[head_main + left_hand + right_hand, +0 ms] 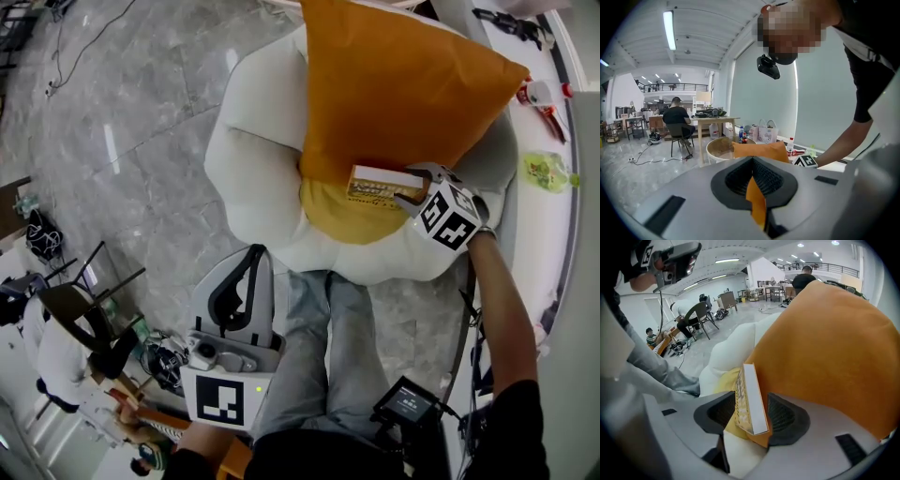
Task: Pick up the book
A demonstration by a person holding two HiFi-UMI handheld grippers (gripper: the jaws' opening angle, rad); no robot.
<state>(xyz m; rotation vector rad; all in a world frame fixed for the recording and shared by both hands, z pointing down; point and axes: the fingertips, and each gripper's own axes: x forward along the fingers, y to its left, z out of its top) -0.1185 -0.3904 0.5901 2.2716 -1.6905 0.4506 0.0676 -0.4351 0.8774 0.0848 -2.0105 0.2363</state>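
Right tool [751, 414] stands wide open, straddling the book [382, 183] at centre frame. The book leans against the orange pillow [394, 84]. The pads aren't pressing it yet, probably aligned to pinch its thickness.

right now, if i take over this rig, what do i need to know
Left gripper: jaws together, low at the person's side, away from the job.
Right gripper: jaws open on either side of the book, pads not pressing on it.
Book: on edge in the white chair, against the orange pillow.
Done: right gripper lined up on the book.
Left: close on it, then lift.
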